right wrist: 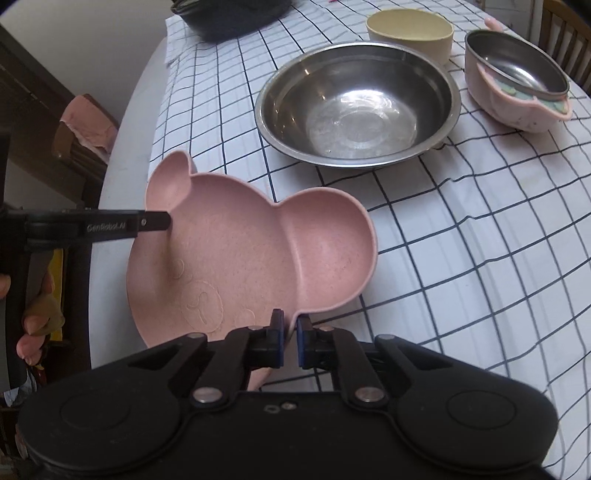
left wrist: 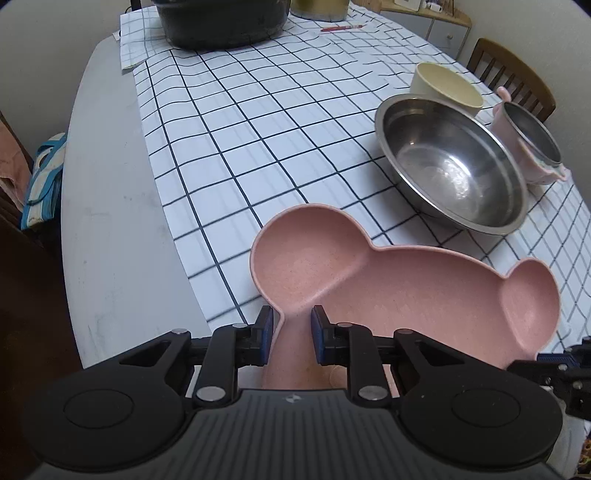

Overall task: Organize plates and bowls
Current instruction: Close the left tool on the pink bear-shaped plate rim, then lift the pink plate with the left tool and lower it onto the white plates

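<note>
A pink bear-shaped divided plate hangs tilted just above the checked tablecloth, held from two sides. My left gripper is shut on its rim at the notch beside one ear; one of its fingers reaches in from the left in the right wrist view. My right gripper is shut on the plate at its near rim, below the other ear. Behind the plate stand a large steel bowl, a cream bowl and a pink bowl with a steel insert.
A dark pot and a red pen lie at the far end of the table. Bare grey tabletop runs along the left edge. A wooden chair stands behind the bowls. A blue-and-white bag sits off to the left.
</note>
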Tool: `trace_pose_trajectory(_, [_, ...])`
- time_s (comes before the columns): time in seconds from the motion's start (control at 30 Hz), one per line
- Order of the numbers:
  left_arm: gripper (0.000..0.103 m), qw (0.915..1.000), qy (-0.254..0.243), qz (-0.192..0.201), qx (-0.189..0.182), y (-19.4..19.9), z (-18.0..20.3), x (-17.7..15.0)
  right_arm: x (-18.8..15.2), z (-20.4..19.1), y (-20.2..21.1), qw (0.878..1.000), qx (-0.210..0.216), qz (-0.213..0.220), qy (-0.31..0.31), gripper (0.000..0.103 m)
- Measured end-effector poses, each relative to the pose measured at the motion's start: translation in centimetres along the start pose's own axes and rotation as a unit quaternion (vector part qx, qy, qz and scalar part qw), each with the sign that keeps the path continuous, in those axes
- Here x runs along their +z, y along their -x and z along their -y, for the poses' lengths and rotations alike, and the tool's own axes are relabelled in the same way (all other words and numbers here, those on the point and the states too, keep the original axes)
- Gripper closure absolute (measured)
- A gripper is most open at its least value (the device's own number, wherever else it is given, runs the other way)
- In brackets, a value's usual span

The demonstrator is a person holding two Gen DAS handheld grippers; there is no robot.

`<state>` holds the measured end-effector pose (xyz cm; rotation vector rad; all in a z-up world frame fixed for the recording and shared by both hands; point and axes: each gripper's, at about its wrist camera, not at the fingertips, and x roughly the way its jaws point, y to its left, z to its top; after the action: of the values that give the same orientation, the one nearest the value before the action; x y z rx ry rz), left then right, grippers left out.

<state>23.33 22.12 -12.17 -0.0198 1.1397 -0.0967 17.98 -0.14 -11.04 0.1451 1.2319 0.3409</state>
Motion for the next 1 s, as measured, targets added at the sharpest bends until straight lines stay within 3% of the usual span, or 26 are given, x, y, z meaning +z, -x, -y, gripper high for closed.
trace_pose_trajectory(0.43, [0.082,0.9992,0.031,0.01,-0.022,6.4,3.4,-4.4,-1.4,1.9,4.8,0.999,0.009,-0.004,0.049,0.097])
trace_pose_trajectory(1.0, [0.082,0.9968,0.047,-0.03,-0.056,8.6,9.7,-12.7,-5.7,6.3,7.7,0.993,0.012,-0.055,0.107,0.096])
